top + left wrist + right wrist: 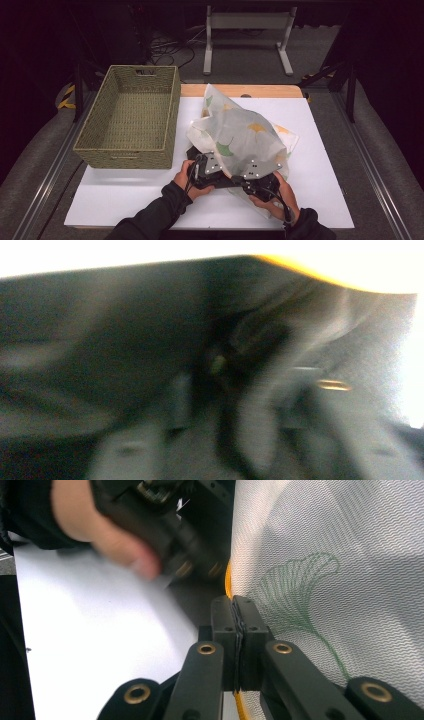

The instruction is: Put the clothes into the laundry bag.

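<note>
Mesh laundry bag (239, 134), white w/ green and yellow ginkgo-leaf print, sat at centre of the high view on the white table top (125, 195), puffed up, near edge lifted toward the person. Judged light, soft, floppy; the fine mesh looked snag-prone and prob. slippery, so the yellow-piped edge (228, 580) seemed the best place to grip, since the seam gives the pads something firm. Right gripper (239, 611) had jaws pressed together, pinching that edge, mesh spreading to the right of the right gripper view. Left gripper (202, 170) sat lower centre in the high view, just left of the right one, nose tucked under the bag's rim; its own view was too blurred and dark, so couldn't tell whether its jaws were spread or nipping fabric. Both forearms came up from the bottom edge, dark sleeves, hands close together, grippers angled inward toward each other. Woven basket (131, 117) stood upper left, apart from the bag.
</note>
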